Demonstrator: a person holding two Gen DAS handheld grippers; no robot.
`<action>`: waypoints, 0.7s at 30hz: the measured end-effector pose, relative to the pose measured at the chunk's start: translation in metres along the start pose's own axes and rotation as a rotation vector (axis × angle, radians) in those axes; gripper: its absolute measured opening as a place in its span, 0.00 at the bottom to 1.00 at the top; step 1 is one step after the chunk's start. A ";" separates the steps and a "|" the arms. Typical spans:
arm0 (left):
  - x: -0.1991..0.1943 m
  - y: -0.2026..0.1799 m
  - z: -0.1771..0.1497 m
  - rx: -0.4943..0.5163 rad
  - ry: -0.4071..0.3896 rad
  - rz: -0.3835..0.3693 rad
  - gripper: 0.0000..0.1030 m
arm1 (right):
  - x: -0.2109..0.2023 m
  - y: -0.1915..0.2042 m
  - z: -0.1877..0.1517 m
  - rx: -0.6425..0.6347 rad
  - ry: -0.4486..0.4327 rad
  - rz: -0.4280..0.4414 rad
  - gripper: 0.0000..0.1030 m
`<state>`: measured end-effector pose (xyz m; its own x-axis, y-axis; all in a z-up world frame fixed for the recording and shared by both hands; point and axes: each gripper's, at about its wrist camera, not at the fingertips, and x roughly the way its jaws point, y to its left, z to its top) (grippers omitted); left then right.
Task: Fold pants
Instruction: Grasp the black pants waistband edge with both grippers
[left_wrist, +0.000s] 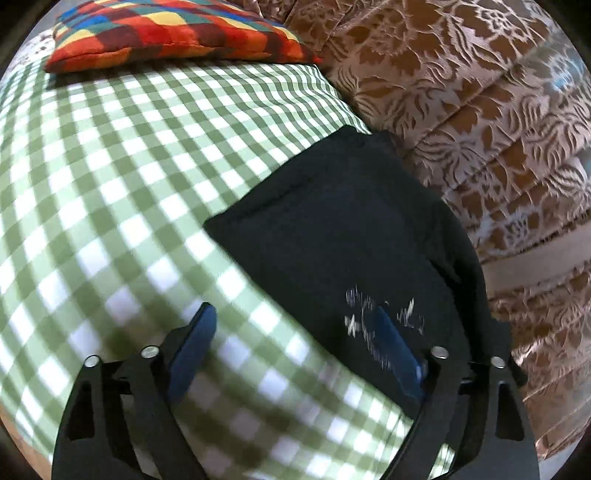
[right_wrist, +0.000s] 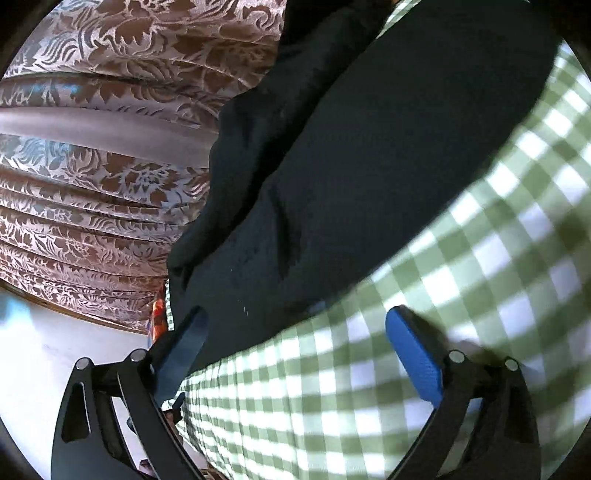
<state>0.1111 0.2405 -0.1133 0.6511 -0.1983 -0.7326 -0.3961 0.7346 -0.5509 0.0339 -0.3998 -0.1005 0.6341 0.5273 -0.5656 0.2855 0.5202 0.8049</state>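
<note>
Black pants lie on a green-and-white checked cloth, along its edge by the curtain. A small white print marks the fabric near my left gripper. That gripper hovers open over the pants' near edge, one blue pad over the cloth and the other over the black fabric. In the right wrist view the pants run up the frame across the checked cloth. My right gripper is open, straddling the pants' lower edge; nothing is pinched.
A patterned brown curtain hangs right behind the cloth's edge; it also shows in the right wrist view as the curtain. A colourful checked cushion rests at the far end of the cloth. A pale floor shows below the edge.
</note>
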 end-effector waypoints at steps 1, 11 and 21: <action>0.002 0.001 0.003 -0.006 -0.004 0.007 0.79 | 0.005 0.002 0.003 -0.002 0.002 0.005 0.86; 0.023 0.002 0.031 -0.035 -0.001 0.060 0.05 | 0.036 0.005 0.018 -0.065 0.022 -0.087 0.13; -0.054 0.007 0.006 0.045 -0.035 0.064 0.05 | -0.014 0.004 -0.020 -0.144 0.055 -0.125 0.08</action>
<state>0.0773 0.2607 -0.0753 0.6483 -0.1277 -0.7506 -0.4084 0.7737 -0.4843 0.0120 -0.3918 -0.0932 0.5584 0.4863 -0.6721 0.2513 0.6729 0.6957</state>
